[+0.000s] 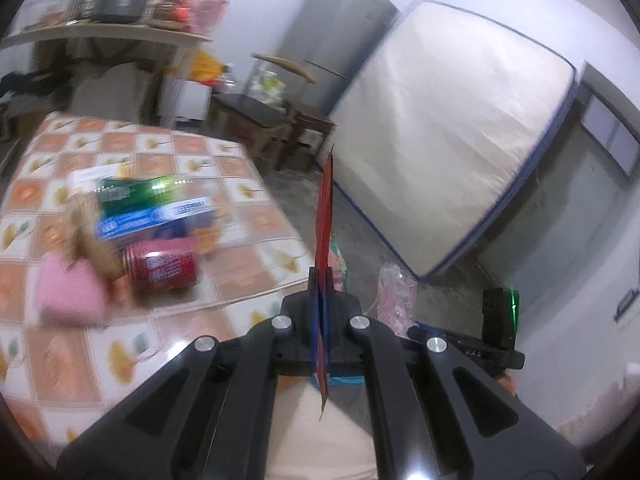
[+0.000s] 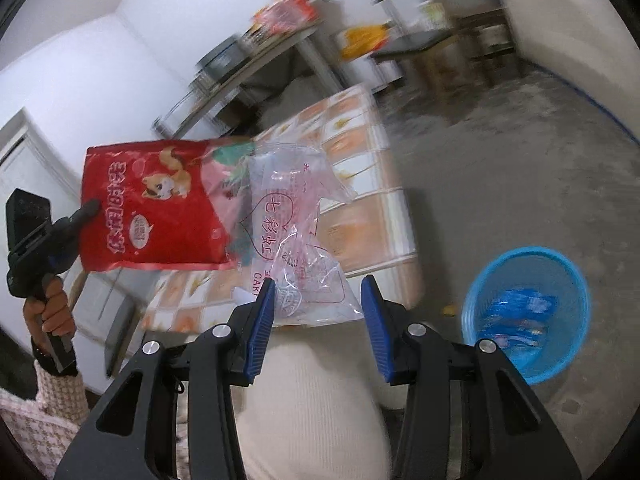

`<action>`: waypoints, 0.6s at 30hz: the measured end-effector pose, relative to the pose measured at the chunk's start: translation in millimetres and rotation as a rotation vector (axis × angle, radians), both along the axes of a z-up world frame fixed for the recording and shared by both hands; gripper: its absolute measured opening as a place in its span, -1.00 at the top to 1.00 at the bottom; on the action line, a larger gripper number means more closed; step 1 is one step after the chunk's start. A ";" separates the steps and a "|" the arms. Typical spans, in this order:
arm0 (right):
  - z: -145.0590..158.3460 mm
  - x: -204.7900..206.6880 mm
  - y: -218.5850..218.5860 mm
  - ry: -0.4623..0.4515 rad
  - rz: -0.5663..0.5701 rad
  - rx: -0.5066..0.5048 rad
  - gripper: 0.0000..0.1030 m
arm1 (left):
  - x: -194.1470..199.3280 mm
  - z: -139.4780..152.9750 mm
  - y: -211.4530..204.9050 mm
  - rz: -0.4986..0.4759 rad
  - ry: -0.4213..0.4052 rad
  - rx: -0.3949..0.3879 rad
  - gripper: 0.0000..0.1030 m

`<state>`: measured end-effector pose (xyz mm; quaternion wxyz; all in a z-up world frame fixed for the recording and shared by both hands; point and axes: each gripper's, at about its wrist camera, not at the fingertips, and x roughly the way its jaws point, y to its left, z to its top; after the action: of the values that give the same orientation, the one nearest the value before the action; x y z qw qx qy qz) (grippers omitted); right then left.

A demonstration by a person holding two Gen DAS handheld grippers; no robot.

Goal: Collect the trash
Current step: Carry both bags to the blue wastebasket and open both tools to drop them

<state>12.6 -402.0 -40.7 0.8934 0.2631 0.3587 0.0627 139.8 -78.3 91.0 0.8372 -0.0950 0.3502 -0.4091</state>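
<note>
Your left gripper (image 2: 93, 207) is clenched on the red snack bag (image 2: 156, 204), held in the air over the worktop (image 1: 120, 344). In the left wrist view that bag appears edge-on between the closed fingers. To its right, the clear plastic bag (image 2: 298, 232) hangs in front of your right gripper (image 2: 318, 312); its lower part lies between the half-parted jaws, but you cannot tell whether the pads press on it. Far right, on the floor, the blue bin (image 2: 528, 312) already contains some wrappers, so judge the task as partly done.

Remaining work: deposit both bags, then clear the worktop, where a pink pouch (image 1: 68, 296), a red can (image 1: 164, 266), a blue-and-white box (image 1: 156, 220) and a green packet (image 1: 140, 194) remain.

Motion blur obscures the labels, and the background shelf contents cannot be identified
</note>
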 end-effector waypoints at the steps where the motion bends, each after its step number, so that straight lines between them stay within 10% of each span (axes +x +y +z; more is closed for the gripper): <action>1: 0.2 -10.0 -15.3 0.001 -0.052 -0.013 0.17 | 2.8 0.1 -14.1 -0.023 -0.003 0.009 1.00; 8: -27.2 -68.4 -100.7 0.086 -0.374 -0.069 0.17 | 33.8 -23.3 -142.4 -0.236 0.069 0.128 1.00; 18: -134.8 -74.2 -156.6 0.318 -0.513 -0.011 0.17 | 34.6 -134.6 -328.9 -0.438 0.187 0.463 1.00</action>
<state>-61.6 -558.6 -175.5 0.8141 0.3467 0.4164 -0.2091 174.4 -407.2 -43.6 0.6929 0.1384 0.5213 -0.4786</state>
